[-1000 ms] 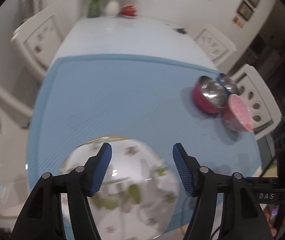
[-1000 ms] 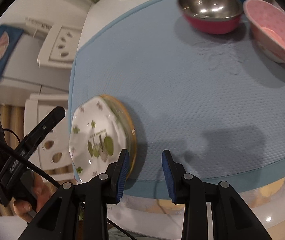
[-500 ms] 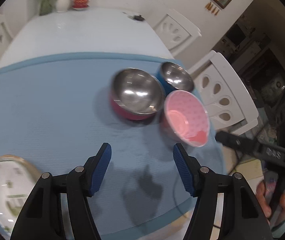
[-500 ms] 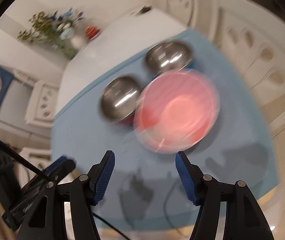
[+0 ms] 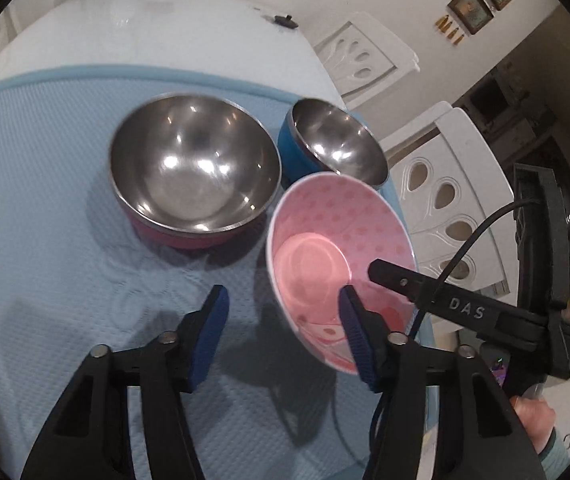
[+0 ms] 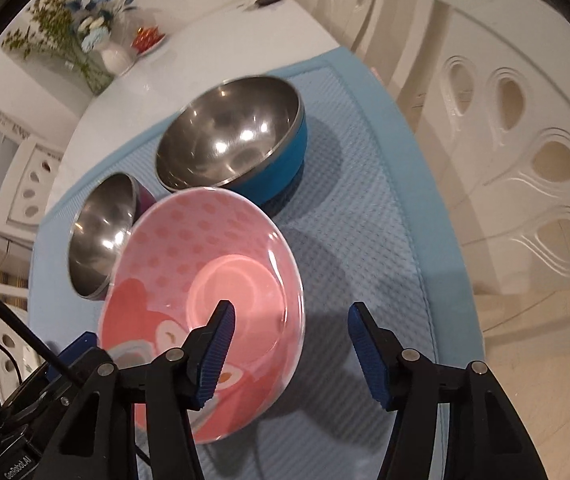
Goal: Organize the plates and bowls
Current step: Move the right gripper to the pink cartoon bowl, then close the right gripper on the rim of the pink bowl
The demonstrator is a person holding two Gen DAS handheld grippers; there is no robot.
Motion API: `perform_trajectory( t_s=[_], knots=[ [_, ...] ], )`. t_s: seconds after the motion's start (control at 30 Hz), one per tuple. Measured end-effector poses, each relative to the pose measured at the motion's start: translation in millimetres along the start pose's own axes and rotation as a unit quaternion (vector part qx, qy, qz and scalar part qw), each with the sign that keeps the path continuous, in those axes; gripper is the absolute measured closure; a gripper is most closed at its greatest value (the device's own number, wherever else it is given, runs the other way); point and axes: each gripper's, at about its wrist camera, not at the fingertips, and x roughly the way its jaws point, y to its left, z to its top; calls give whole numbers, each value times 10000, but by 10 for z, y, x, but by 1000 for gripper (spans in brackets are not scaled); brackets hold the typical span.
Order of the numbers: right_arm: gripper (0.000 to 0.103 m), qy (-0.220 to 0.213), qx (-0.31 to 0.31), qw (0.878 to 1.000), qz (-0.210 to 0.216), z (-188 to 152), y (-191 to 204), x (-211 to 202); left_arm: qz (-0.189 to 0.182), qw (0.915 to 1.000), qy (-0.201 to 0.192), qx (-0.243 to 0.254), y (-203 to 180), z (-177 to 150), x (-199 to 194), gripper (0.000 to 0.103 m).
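- My left fingers (image 5: pixel 281 322) hang above the pale blue textured mat (image 5: pixel 37 264) on the white desk (image 5: pixel 157 28), their jaws closing, and the near rim of the pink dotted bowl with a cartoon face inside (image 5: pixel 325 248) stands between the blue ribbed pads.
- The right pad of that pair (image 5: pixel 355 336) overlaps the inside of the pink bowl in the picture, while the left one stands outside it over the mat; I cannot tell whether either pad touches the wall yet.
- My right fingers (image 6: pixel 291 348) come at the same pink bowl (image 6: pixel 205 280) from its other side, jaws closing too, with its rim between them: one pad (image 6: pixel 217 350) is over the bowl's inside, the other (image 6: pixel 369 354) is clear of it above the mat.
- Neither pair is pressing on the bowl that I can see.
- The pink bowl sits tilted at the mat's edge nearest the white chair (image 5: pixel 445 200).
- Just beside it stand a large steel bowl with a magenta outside (image 5: pixel 193 168) and a smaller steel bowl with a blue outside (image 5: pixel 333 144), both upright and close to the pink one's rim.
- A white vase of flowers (image 6: pixel 113 56) stands at the desk's far end.
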Motion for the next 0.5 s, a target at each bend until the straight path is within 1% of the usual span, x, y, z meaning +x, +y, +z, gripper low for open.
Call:
perform_trajectory(
  t_s=[0.1, 0.13, 0.17, 0.2, 0.23, 0.27, 0.3, 0.33, 0.5],
  knots=[
    [56, 42, -114, 9999, 48, 12, -43, 111, 57, 10000, 44, 1, -35, -34, 137, 62],
    [60, 53, -140, 9998, 120, 9, -56, 137, 58, 10000, 53, 1, -43, -44, 173, 69],
    [65, 56, -167, 9997, 188, 2, -70, 156, 58, 10000, 59, 2, -53, -54, 212, 71],
    [67, 48, -195, 9995, 226, -4, -86, 163, 79, 10000, 49, 1, -50, -62, 227, 73],
    [73, 38, -222, 9994, 261, -7, -86, 173, 82, 10000, 23, 18, -60, -69, 245, 78],
    [80, 25, -257, 9992, 293, -15, -89, 185, 114, 9999, -7, 32, -61, -75, 247, 79],
    [83, 18, -284, 9991, 312, -23, -76, 199, 136, 9999, -33, 56, -64, -80, 246, 79],
    [90, 0, -313, 9989, 344, -31, -70, 205, 147, 9998, -63, 69, -68, -79, 249, 79],
    [90, -115, -454, 9983, 355, -105, -7, 218, 183, 9997, -141, 108, -73, -93, 230, 80]
  ],
)
